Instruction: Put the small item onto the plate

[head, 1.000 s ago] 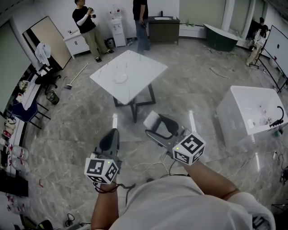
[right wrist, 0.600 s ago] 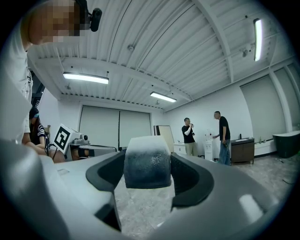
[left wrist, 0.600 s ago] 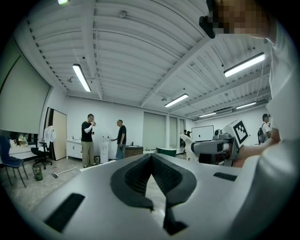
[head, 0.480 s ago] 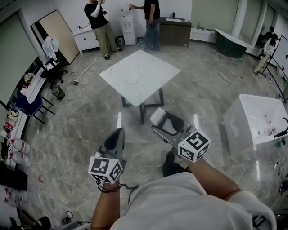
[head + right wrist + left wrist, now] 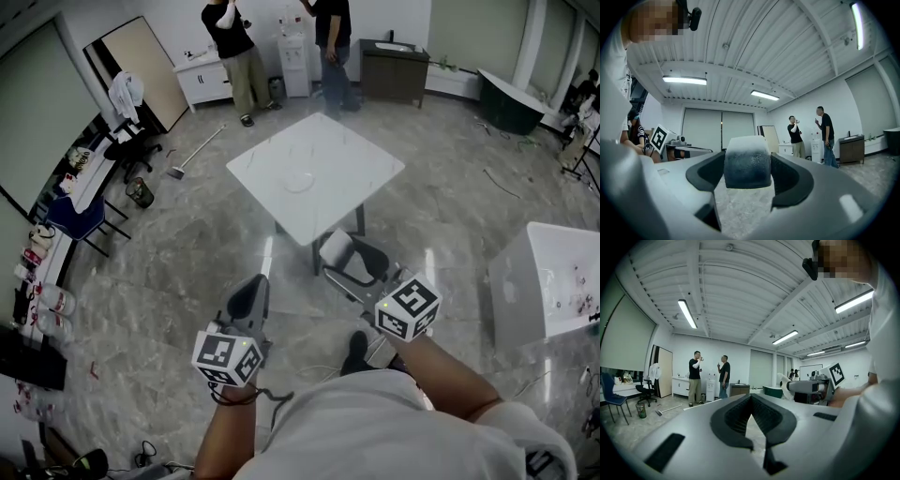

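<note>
My right gripper (image 5: 343,255) is shut on a small white-and-grey block (image 5: 335,247), held above the floor just short of the white square table (image 5: 352,183). In the right gripper view the block (image 5: 746,161) fills the gap between the jaws. A pale round plate (image 5: 298,180) lies near the middle of the table, well ahead of both grippers. The left gripper (image 5: 249,291) hangs lower left of the table, and its jaws meet with nothing between them (image 5: 751,401).
Two people (image 5: 234,52) stand at the far wall by a water dispenser (image 5: 294,47) and a dark cabinet (image 5: 394,66). A white bin (image 5: 553,281) stands at the right, and chairs (image 5: 84,216) line the left wall. A broom (image 5: 192,155) and cables lie on the floor.
The table and plate have come closer and lower in the head view as the person walks toward them. Both grippers keep their pose, and the right one still holds the block.
</note>
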